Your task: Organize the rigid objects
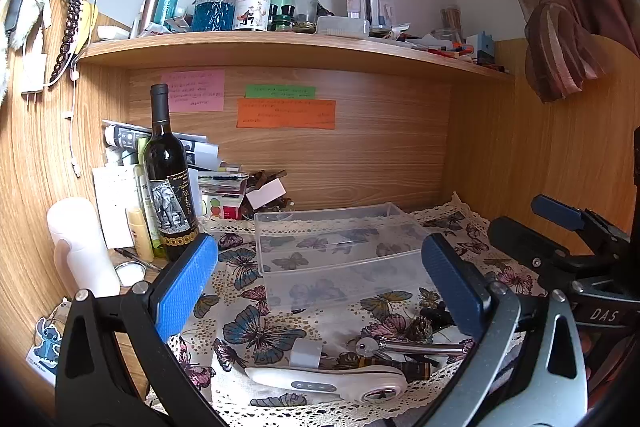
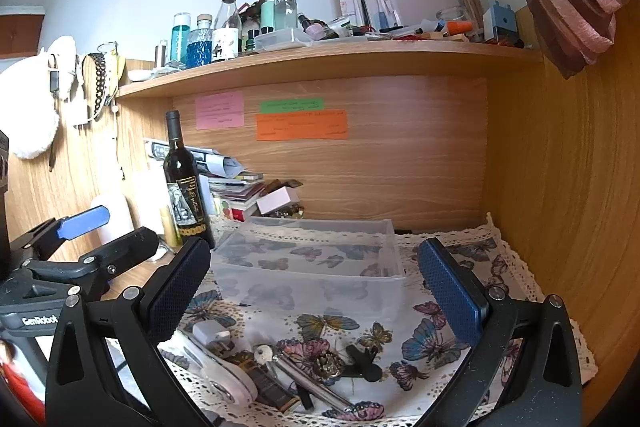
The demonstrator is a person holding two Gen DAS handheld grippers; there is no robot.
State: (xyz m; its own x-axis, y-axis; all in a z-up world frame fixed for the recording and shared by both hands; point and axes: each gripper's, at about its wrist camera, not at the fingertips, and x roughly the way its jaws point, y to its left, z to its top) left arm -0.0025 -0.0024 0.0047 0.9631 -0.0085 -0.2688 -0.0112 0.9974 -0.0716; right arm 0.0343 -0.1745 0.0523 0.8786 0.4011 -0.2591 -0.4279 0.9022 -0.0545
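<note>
Both hand-held grippers, left [image 1: 320, 283] and right [image 2: 316, 291], gape empty above small rigid items at lower centre, where the smooth white massager [image 1: 332, 381] likely feels light, slippery, best pinched mid-handle.

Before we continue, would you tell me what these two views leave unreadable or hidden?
- Sticky notes: handwriting too small to read in either view.
- White handheld device: in the right wrist view, partly hidden behind the right gripper's near finger.
- Stack of booklets: partly hidden by the wine bottle.
- Clear plastic bin: appears empty.
</note>
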